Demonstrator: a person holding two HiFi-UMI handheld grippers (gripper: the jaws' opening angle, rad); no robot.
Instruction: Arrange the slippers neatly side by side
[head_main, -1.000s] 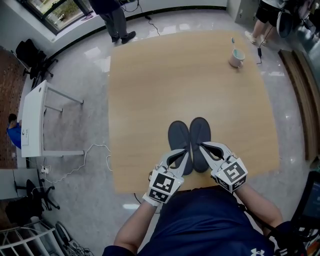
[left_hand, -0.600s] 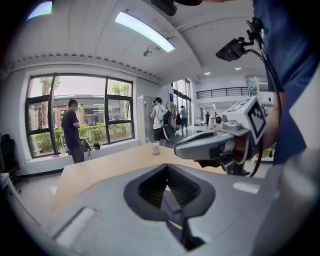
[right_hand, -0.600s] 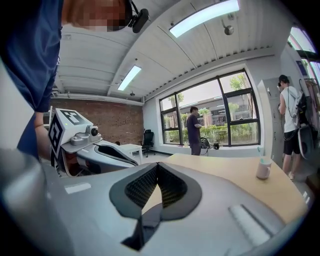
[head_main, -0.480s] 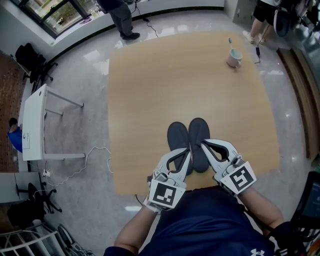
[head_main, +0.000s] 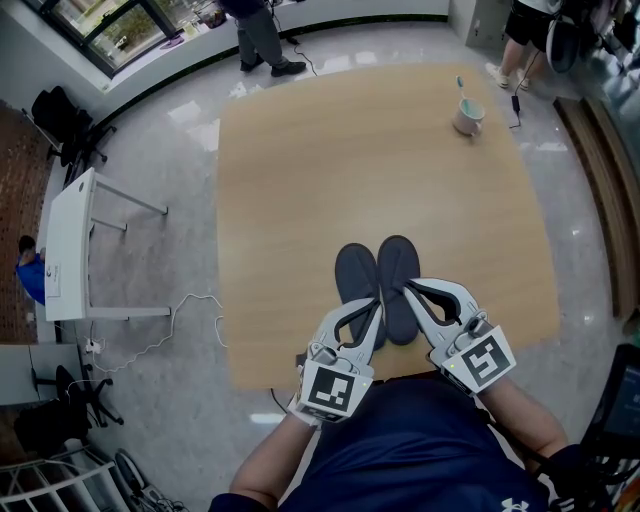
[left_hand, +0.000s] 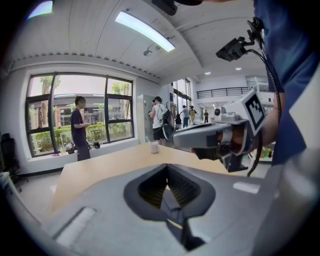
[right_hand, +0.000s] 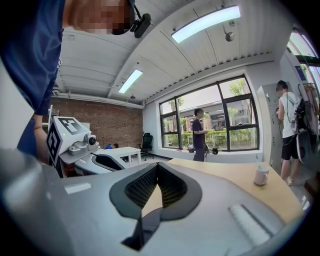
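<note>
The left gripper hangs over the heel end of the left slipper. Its jaws are pressed fully together with nothing between them; the left gripper view shows only the wooden table through the gap behind the tips. Compared with a second ago, its marker cube has drawn back toward the person's body, while its tip is still above the slipper.

The two dark grey slippers lie on the near part of the table, close to the person. Their toes point away and their inner edges touch or nearly touch. The right slipper reaches slightly farther forward than its mate. Neither has shifted noticeably over the last second.

The right gripper hovers over the right slipper's heel. Its jaws have just finished closing and hold nothing, and it too has eased back toward the person.

Far to the right, a mug stands untouched near the table's far corner.

With both grippers empty and pulling away from a paired, parallel set, the arranging looks essentially finished. At most, a small nudge would even up the toes.
</note>
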